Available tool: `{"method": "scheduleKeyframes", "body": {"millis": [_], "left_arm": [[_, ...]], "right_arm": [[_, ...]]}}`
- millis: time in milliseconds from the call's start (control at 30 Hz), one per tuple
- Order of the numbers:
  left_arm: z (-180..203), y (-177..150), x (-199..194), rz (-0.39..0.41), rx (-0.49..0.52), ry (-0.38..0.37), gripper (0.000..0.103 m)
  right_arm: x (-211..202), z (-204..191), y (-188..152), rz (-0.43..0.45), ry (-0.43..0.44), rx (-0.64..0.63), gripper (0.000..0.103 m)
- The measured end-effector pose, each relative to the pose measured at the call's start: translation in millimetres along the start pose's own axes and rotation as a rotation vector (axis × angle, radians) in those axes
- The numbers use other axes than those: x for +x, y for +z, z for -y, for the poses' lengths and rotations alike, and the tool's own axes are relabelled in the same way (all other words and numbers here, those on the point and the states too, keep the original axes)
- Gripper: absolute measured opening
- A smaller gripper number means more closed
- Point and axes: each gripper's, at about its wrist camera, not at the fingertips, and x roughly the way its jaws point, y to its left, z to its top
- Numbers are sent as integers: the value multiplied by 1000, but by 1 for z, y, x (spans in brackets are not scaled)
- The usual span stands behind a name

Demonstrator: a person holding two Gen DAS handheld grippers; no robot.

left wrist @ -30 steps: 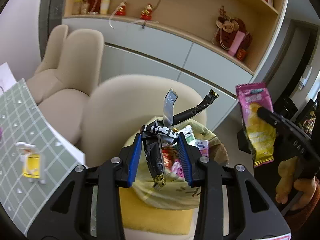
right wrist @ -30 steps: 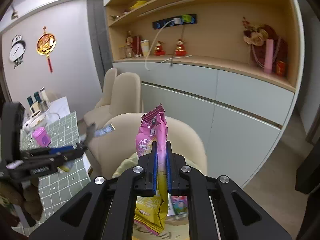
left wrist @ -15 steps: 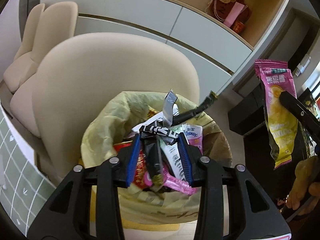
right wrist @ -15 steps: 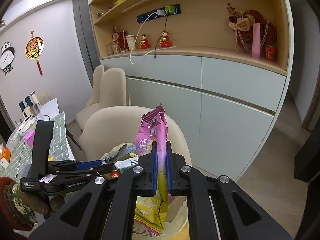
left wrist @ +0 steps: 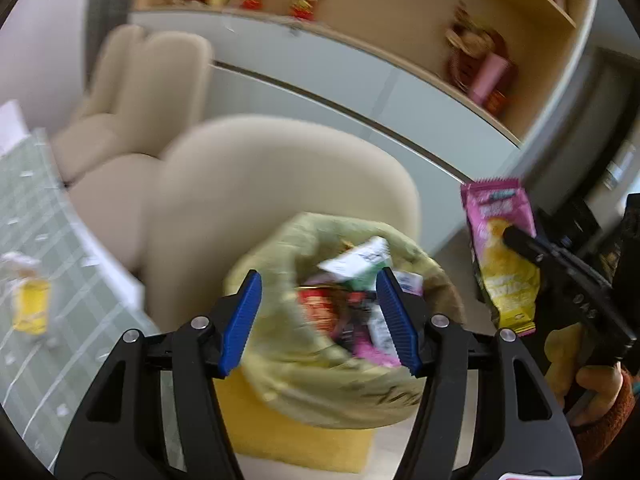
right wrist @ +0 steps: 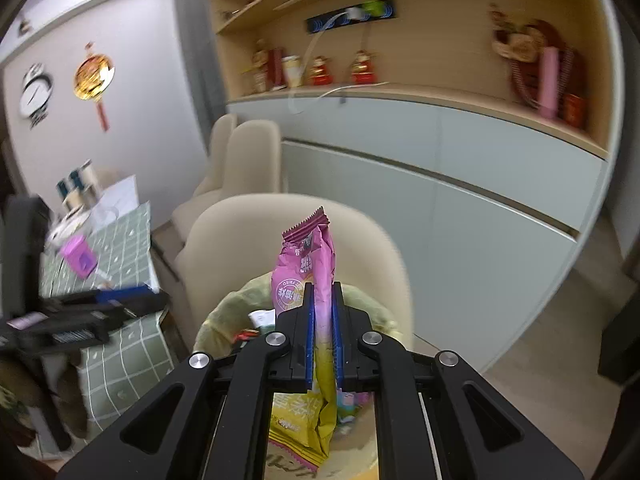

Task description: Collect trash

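Beige chairs (right wrist: pixel 296 240) by grey cabinets (right wrist: pixel 440 168) w/ wood shelving (right wrist: pixel 440 40), pale wall (right wrist: pixel 132 92).

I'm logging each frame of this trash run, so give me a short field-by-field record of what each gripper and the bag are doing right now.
left gripper: open, fingers spread, nothing between them, above the bag
right gripper: shut on the pink and yellow snack wrapper
wrapper position: upright, not yet in the bag
trash bag: pale yellow, mouth open, holding mixed wrappers
bag surroundings: in front of a beige chair
table: green checked cloth, left of the bag
image quality: left wrist view blurred
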Motion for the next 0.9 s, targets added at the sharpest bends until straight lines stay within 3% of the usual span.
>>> {"method": "scheduleKeyframes", "body": {"millis": [300,433,633,767,833,867,900], "left_arm": [[-60,-39,-75,99,-197,235,58],[-73,-59,-97,101,-211,309,58],[-81,-79,-117,114,-221,348,58],[-85,-91,-128,119,-225,344,62],[-86,-99,-135,126,-227,340,68],[-86,-102,-138,127,-230,340,70],[-86,-106,-142,129,-235,338,73]], "right_arm": [[82,-34,-18,-167,137,-147,9],[106,-39,-37,-255,157,-170,9],[107,-37,-57,-320,148,-187,9],[90,-30,-60,-306,141,-147,11],[78,-27,-60,-281,132,-122,29],[70,-27,-59,-258,129,-108,49],[60,-26,-59,-229,138,-85,59]]}}
